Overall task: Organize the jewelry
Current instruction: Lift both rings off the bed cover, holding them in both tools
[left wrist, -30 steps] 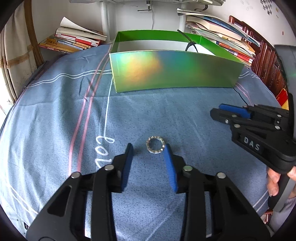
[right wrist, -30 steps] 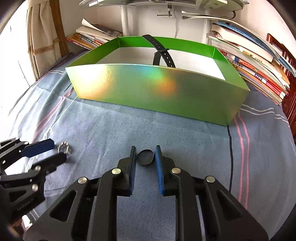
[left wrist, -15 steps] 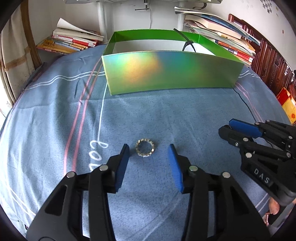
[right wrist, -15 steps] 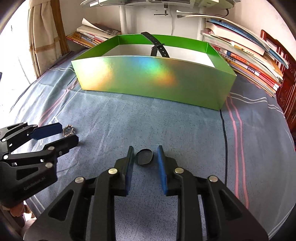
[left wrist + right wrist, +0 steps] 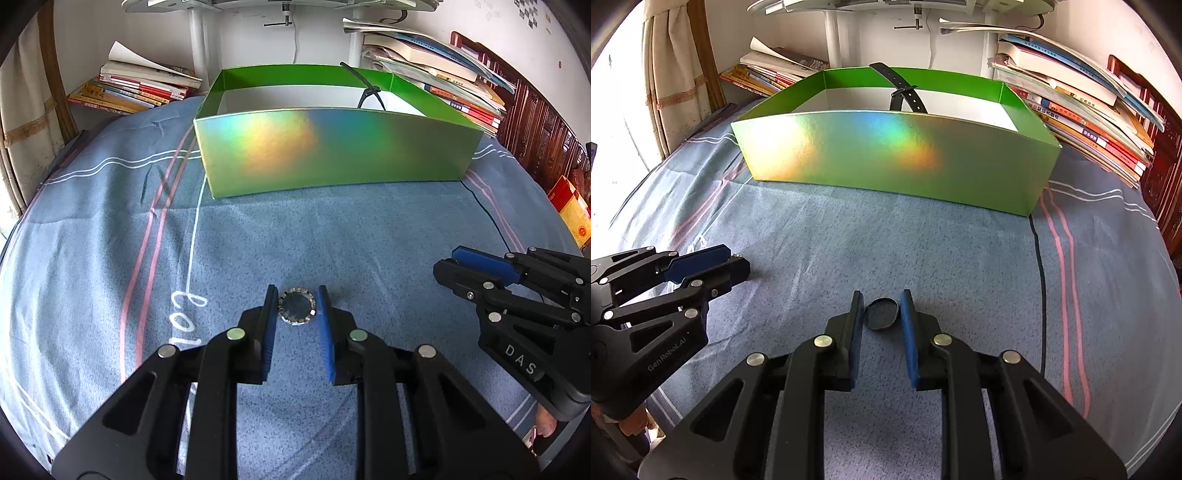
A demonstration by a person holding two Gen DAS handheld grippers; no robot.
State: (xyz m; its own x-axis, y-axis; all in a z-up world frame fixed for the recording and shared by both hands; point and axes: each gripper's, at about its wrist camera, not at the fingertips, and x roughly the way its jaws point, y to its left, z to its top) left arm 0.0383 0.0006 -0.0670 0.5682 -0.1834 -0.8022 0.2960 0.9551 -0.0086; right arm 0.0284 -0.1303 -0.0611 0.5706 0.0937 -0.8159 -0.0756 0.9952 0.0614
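The left gripper (image 5: 297,308) has just been closing and now pinches the sparkly ring (image 5: 297,311) on the blue cloth (image 5: 258,240). To the right, the right gripper (image 5: 881,314) squeezes a dark ring (image 5: 881,314). The green box (image 5: 332,147) sits far ahead of both.

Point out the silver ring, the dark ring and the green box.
silver ring (image 5: 297,307): left wrist view, its centre.
dark ring (image 5: 881,314): right wrist view, its centre.
green box (image 5: 886,155): right wrist view, its shiny front wall.
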